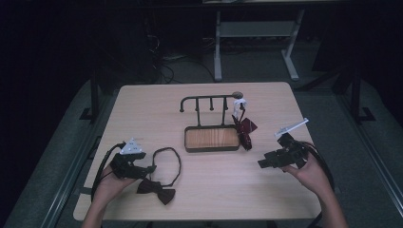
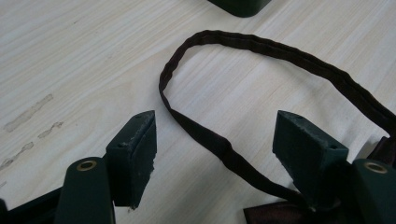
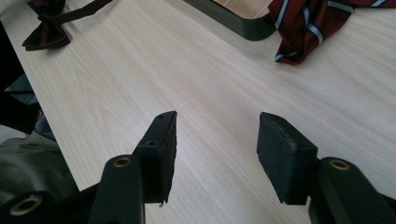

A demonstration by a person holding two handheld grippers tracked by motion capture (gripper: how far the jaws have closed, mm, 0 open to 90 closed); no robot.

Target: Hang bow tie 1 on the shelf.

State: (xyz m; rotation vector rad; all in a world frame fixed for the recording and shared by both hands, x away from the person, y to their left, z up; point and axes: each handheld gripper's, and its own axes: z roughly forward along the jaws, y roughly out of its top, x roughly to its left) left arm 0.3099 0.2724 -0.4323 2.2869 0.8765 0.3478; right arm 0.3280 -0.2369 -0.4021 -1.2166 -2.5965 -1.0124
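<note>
Near the desk's (image 1: 142,102) front left corner, the dark bow tie (image 1: 157,191) lies with its strap (image 2: 219,144) running between the left gripper's (image 2: 215,140) wide jaws, so closing carelessly could drag it, while the right gripper (image 3: 217,140) hovers wide and empty.

The room is dim, its far walls lost in blackness. A pale wooden table (image 1: 142,102) with rounded corners stands on a grey floor (image 1: 266,64). Behind it, a white-legged desk frame (image 1: 256,33) rises into the dark, and a tangle of black cables (image 1: 164,64) lies beside its foot.
</note>
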